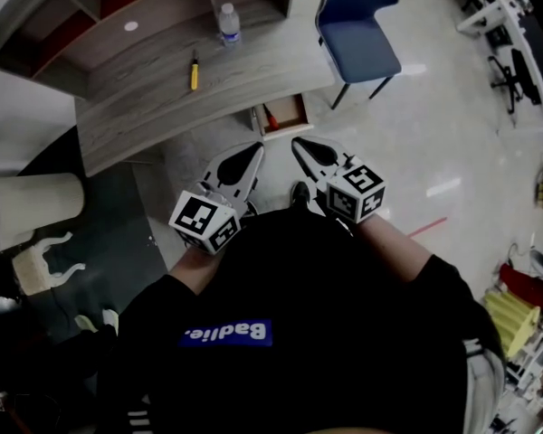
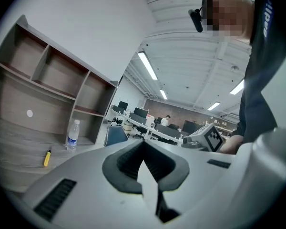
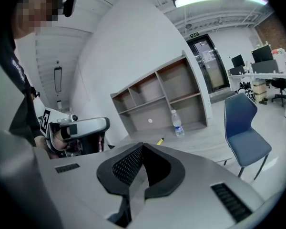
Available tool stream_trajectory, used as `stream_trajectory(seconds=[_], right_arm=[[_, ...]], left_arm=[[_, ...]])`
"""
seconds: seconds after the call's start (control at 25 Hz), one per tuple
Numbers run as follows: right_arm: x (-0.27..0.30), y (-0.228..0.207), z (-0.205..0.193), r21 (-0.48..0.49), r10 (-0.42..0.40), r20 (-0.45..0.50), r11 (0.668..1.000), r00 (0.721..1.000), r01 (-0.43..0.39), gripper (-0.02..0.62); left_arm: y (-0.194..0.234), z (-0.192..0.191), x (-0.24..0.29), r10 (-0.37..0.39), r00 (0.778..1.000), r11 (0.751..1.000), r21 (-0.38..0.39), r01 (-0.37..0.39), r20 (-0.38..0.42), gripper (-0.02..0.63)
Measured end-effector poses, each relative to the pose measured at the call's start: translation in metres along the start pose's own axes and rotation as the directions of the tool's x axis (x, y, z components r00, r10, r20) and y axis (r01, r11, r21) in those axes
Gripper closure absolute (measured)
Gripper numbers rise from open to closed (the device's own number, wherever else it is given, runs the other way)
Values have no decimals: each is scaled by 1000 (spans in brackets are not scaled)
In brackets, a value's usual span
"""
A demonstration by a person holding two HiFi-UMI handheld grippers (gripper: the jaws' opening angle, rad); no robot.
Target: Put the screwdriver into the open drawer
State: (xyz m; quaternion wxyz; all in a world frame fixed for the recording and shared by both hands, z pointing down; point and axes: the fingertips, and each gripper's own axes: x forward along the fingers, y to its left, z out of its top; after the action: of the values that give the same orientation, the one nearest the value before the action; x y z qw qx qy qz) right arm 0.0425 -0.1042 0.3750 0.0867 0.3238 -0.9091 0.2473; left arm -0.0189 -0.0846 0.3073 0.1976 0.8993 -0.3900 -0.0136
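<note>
The yellow-handled screwdriver [image 1: 195,71] lies on the grey wooden desk [image 1: 145,107], left of a water bottle [image 1: 229,23]; it also shows in the left gripper view as the screwdriver [image 2: 47,158] and in the right gripper view as the screwdriver [image 3: 160,141]. The open drawer [image 1: 285,116] juts from the desk's front edge and has a red-handled tool inside. My left gripper [image 1: 255,150] and right gripper [image 1: 299,143] are side by side near my body, short of the desk, pointing toward the drawer. Both are shut with nothing between the jaws: left gripper [image 2: 143,146], right gripper [image 3: 142,148].
A shelf unit [image 1: 154,7] with open compartments stands at the back of the desk. A blue chair [image 1: 357,39] is to the right of the drawer. A white bin [image 1: 32,206] stands on the floor at the left. Office desks fill the far right.
</note>
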Motion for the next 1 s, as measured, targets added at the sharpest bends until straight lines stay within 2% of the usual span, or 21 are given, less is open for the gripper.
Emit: stream_trajectory(seconds=[0.48, 1.0], right_arm=[[-9, 9, 8, -12, 30, 14, 999, 999, -30, 566], [-8, 10, 14, -15, 48, 18, 999, 999, -48, 566]], left_arm=[[-13, 1, 5, -13, 1000, 1000, 23, 13, 2, 604], [-13, -2, 2, 9, 1000, 1000, 21, -9, 1, 604]])
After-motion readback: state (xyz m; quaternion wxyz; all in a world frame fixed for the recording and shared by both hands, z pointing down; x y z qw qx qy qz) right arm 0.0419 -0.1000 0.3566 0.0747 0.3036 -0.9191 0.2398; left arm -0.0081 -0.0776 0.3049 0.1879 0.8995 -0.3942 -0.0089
